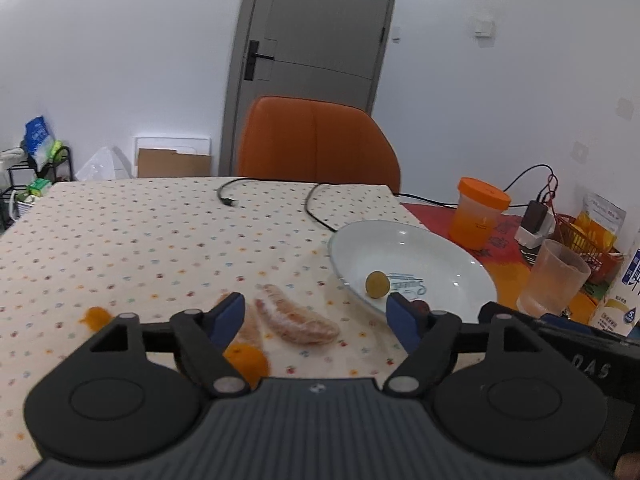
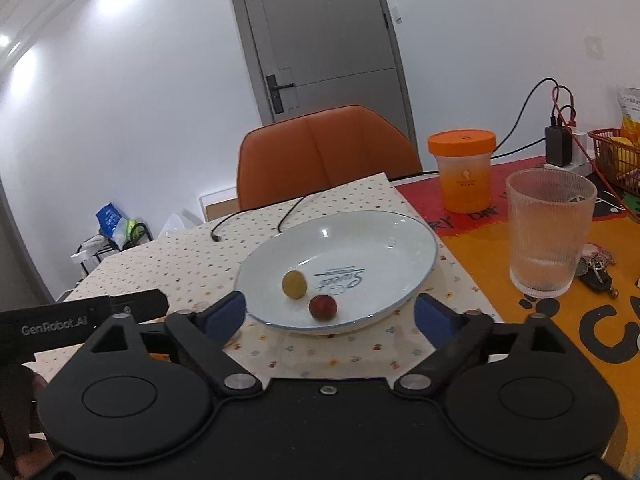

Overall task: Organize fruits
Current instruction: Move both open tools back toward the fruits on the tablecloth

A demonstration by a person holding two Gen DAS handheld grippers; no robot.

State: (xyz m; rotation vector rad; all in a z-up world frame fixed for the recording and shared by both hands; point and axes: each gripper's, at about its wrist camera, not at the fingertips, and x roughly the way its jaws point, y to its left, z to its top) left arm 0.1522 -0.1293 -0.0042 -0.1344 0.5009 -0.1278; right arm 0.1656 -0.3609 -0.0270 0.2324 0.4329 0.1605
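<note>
On the desk (image 1: pixel 120 232), dotted cloth: white plate (image 2: pixel 400 240) holding one yellow-green fruit (image 2: pixel 295 284) and one red fruit (image 2: pixel 323 307), side by side, near its front rim. Peeled orange segment (image 1: pixel 298 322) on the cloth left of the plate; orange peel pieces (image 1: pixel 246 360) just beside it. Left gripper (image 1: pixel 318 314): fingers wide apart, empty, over the segment. Right gripper (image 2: pixel 334 314): fingers wide apart, empty, before the plate. Ribbed glass (image 2: pixel 550 232) and orange-lidded cup (image 2: pixel 464 170) to the right.
</note>
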